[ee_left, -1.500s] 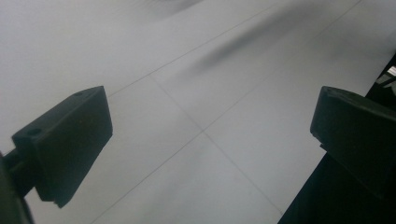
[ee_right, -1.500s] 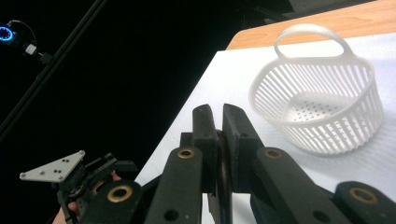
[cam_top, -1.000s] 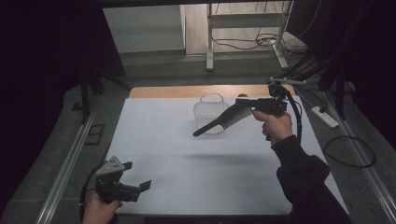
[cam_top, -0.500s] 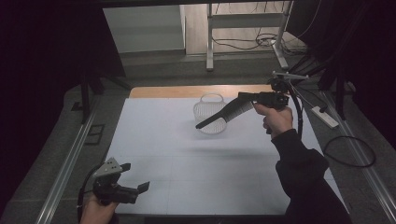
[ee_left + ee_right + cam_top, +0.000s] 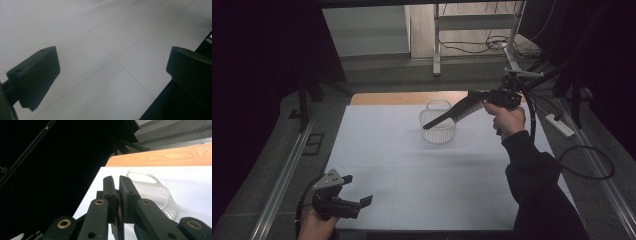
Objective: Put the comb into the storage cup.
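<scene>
From the high view, I hold my right gripper [image 5: 428, 126] raised over the far part of the white table sheet [image 5: 412, 165]; its long black jaws are pressed together and their tip hangs in front of the white slotted plastic basket with an arched handle [image 5: 438, 125]; I cannot tell from here if the tip touches the rim or only passes above it. I judge that the step in hand is to bring something small to this basket, or to take the basket itself; the next move then calls for lowering the tip inside the rim, or beside the handle, and opening the jaws with care, because the basket looks light and may tip. The inside of the basket seems empty, as far as the slots let me see. My left gripper [image 5: 367, 200] rests low at the near edge of the sheet, well apart from the basket.

In the left gripper view, my left jaws stand wide open with nothing between them; under them is bare sheet.

In the right gripper view, my right jaws are closed; something thin and dark sits between the pads [image 5: 109, 192], but I cannot tell what it is; the basket [image 5: 160, 195] lies just beyond the tips, to their right, with nothing visible in it.
</scene>
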